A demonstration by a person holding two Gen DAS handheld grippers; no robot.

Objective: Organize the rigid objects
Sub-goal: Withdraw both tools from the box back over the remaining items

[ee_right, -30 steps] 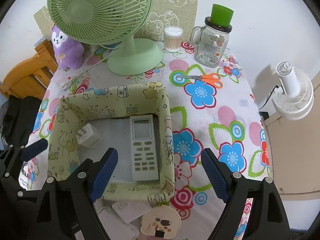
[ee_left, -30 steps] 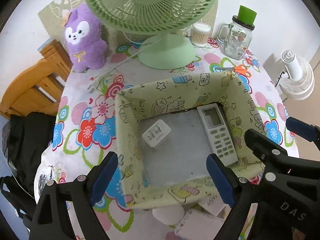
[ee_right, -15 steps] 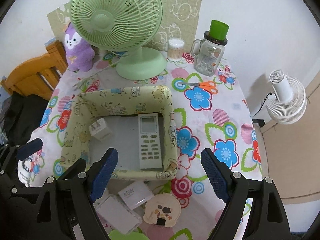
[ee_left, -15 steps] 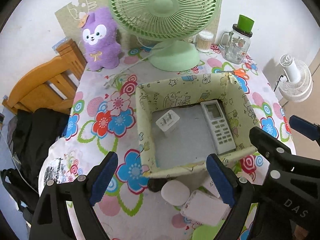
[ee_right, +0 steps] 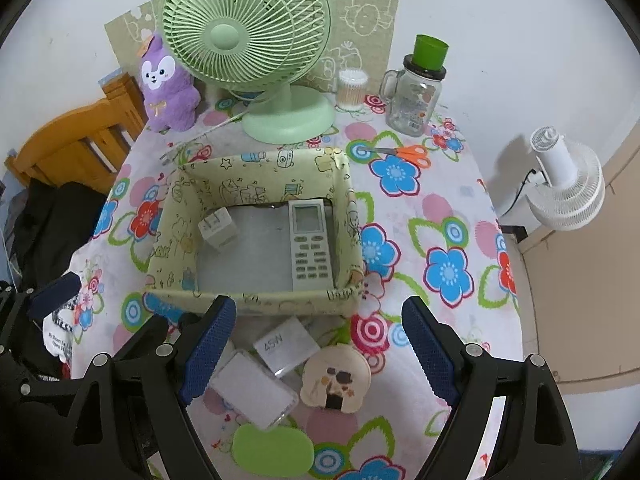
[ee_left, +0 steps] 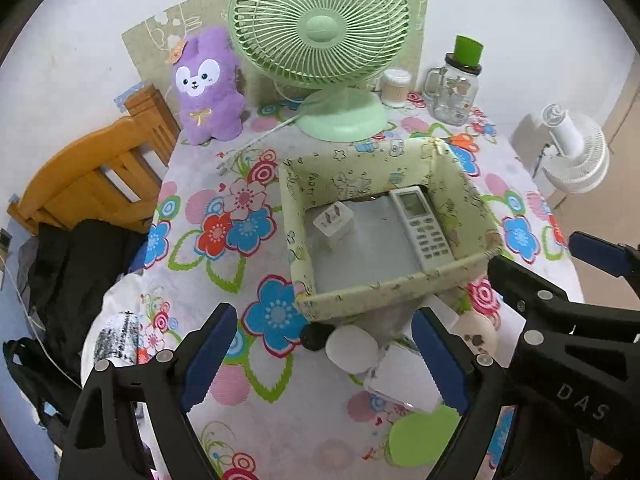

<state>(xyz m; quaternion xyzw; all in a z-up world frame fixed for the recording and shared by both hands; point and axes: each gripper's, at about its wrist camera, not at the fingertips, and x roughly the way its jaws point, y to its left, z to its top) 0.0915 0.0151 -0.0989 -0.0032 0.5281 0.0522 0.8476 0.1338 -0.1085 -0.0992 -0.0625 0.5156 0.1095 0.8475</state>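
Observation:
A pale green fabric box [ee_left: 384, 292] [ee_right: 172, 236] sits mid-table. Inside it lie a white remote [ee_left: 422, 224] [ee_right: 310, 246] on the right and a white charger plug [ee_left: 333, 222] [ee_right: 218, 230] on the left. In front of the box lie a white 45W adapter [ee_right: 286, 346], a clear plastic case [ee_right: 254, 390], a round cartoon disc [ee_right: 336, 378], a green oval pad [ee_right: 272, 450] and a white round piece [ee_left: 352, 350]. My left gripper [ee_left: 322, 316] and right gripper [ee_right: 319, 304] hover open above these loose items, with nothing between their fingers.
At the back stand a green desk fan [ee_right: 256, 40], a purple plush [ee_left: 208, 88], a cotton swab pot [ee_right: 352, 86] and a glass jar with a green cup [ee_right: 416, 92]. Orange scissors [ee_right: 404, 152] lie right of the box. A wooden chair [ee_left: 92, 176] and a white floor fan [ee_right: 564, 184] flank the table.
Both grippers have drawn back and up from the box, still open. The box looks smaller and farther, and the loose items in front of it have come into view.

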